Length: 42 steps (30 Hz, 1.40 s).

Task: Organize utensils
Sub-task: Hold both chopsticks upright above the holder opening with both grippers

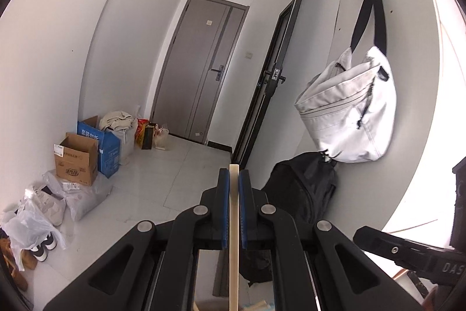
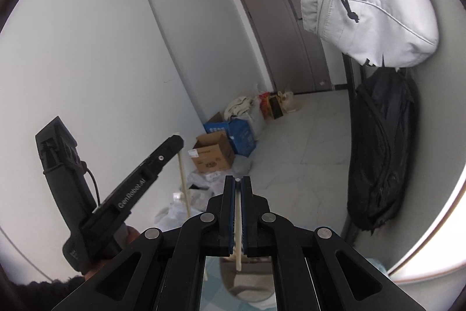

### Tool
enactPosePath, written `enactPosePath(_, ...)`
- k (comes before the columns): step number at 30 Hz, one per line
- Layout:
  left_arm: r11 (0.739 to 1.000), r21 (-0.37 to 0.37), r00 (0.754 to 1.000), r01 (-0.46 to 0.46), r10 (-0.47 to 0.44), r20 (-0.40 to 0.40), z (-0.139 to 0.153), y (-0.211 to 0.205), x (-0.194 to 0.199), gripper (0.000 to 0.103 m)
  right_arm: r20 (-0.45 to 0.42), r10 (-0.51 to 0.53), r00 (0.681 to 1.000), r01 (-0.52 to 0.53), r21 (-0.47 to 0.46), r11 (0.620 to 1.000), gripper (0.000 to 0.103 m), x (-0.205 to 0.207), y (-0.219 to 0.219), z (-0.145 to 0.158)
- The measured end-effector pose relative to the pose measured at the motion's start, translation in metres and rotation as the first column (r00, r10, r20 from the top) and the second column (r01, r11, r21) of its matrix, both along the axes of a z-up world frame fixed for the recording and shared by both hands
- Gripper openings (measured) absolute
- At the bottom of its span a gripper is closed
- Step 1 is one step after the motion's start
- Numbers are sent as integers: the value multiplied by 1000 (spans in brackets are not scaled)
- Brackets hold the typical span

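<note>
My left gripper [image 1: 234,179] is shut on a cream flat-handled utensil [image 1: 234,238] that runs straight up between its blue pads. My right gripper [image 2: 238,185] is shut on a thin cream stick-like utensil [image 2: 238,229] held along its blue pads. Both are raised in the air and point at the hallway. The left gripper also shows in the right wrist view [image 2: 163,156], at the left, with its cream utensil [image 2: 184,182] hanging down below its tip. The working ends of both utensils are hidden.
A white bag [image 1: 349,112] hangs on the wall to the right, with a black backpack [image 1: 303,188] under it. Cardboard boxes [image 1: 77,162], plastic bags and shoes [image 1: 40,249] lie along the left wall. A grey door [image 1: 201,69] closes the hallway ahead.
</note>
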<state>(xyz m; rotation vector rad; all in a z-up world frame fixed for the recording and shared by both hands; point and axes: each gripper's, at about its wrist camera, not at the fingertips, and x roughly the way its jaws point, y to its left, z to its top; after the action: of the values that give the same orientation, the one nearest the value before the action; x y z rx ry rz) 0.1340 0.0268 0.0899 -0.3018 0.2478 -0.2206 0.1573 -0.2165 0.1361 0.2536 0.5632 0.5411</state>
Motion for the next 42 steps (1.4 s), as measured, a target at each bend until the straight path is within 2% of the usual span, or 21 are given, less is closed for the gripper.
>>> enactPosePath(7,1000,-10,1000,-23,23,-10,-25,7,34,2,-30,10,999,-11,-32,999,3,29,11,-14)
enactPosePath(13,998,-11,998,-65,65,-2,-48,2,38,2,-53,20,998,-23,-55,998,3,47,13,-29)
enactPosePath(20,992,71,991,-103,97,89,-54,-22,25,2,-88,22,996,-26,-50,998,3,54,13,-49)
enactPosePath(28,987,132,990,-89,73,122,-58,-29,16,2,-104,27,994,-32,-46,998,3,48,12,-58)
enactPosePath(42,983,180,998,-27,17,58,-66,-31,12,2,-127,30,991,-36,-51,998,3,39,15,-69)
